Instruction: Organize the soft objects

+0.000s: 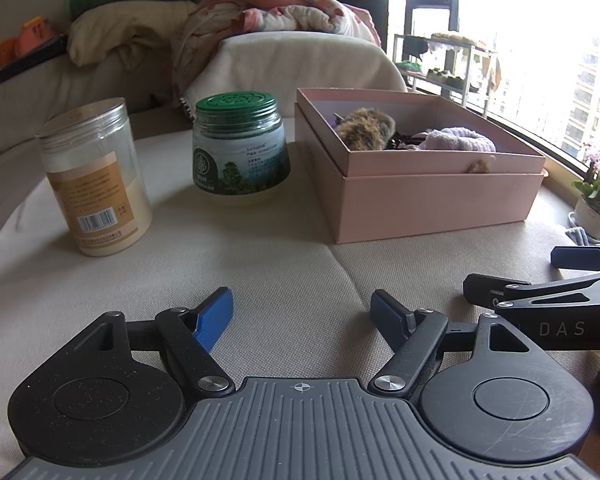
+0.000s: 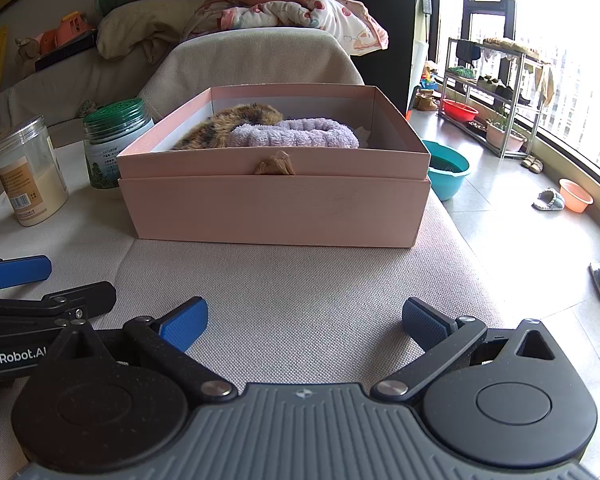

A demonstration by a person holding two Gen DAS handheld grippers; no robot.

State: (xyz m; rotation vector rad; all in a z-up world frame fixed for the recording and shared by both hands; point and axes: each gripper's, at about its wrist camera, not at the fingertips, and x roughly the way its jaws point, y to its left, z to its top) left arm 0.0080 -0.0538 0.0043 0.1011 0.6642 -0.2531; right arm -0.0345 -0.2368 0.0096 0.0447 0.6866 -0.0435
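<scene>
Fluffy lilac headband (image 2: pixel 296 133) and brown furry piece (image 2: pixel 236 122) lie inside pink cardboard box (image 2: pixel 276 210): light, squashy; pinch at bulk. Left gripper (image 1: pixel 302 314), right gripper (image 2: pixel 305 322): fingers spread wide, empty.

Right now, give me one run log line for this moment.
left gripper: open, empty | right gripper: open, empty | brown furry item and lilac fuzzy item: inside pink box | cloth surface in front: bare

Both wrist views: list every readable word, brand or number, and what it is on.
"DAS": right gripper body, left wrist view.
"GenRobot.AI", cut off: left gripper body, right wrist view.
Green-lidded jar label: too small to read.
Clear jar label and barcode: too small.
</scene>
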